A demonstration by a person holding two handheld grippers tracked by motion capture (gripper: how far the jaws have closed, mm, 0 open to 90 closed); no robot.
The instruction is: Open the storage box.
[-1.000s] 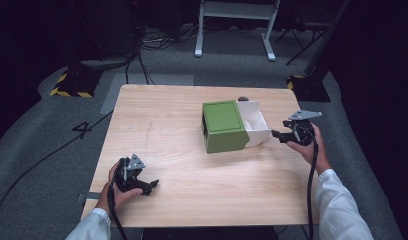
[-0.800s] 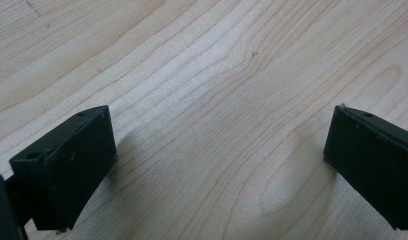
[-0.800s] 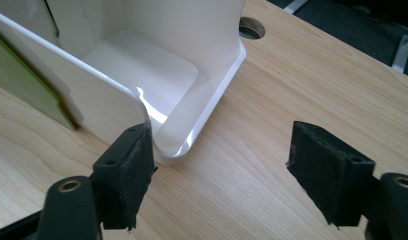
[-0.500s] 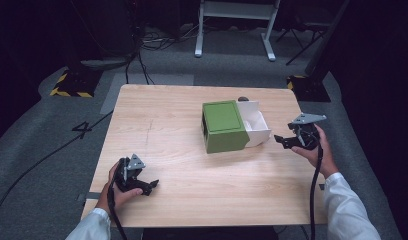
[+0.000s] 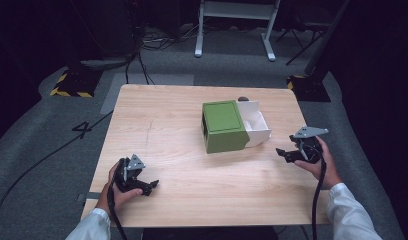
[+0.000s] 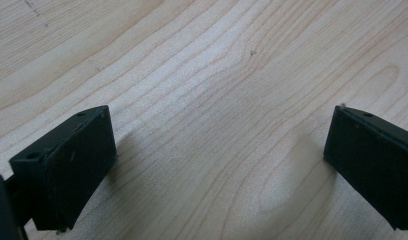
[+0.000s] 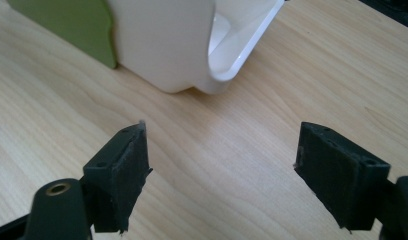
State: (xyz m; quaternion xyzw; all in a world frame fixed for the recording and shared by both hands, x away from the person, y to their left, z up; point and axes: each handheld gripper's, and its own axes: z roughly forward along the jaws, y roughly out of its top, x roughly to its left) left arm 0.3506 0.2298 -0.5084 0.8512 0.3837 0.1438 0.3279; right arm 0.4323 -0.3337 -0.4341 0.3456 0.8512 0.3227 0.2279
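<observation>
The green box is set right of centre on the worktop, a white tray drawn partly out of it. Both could be shoved askew if the spread, empty right gripper were driven in low; the left gripper, also spread, is held well apart

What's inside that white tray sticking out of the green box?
The white tray looks empty where it shows: just bare white walls and floor. The part pushed into the green box is covered, so anything in there can't be seen.
</observation>
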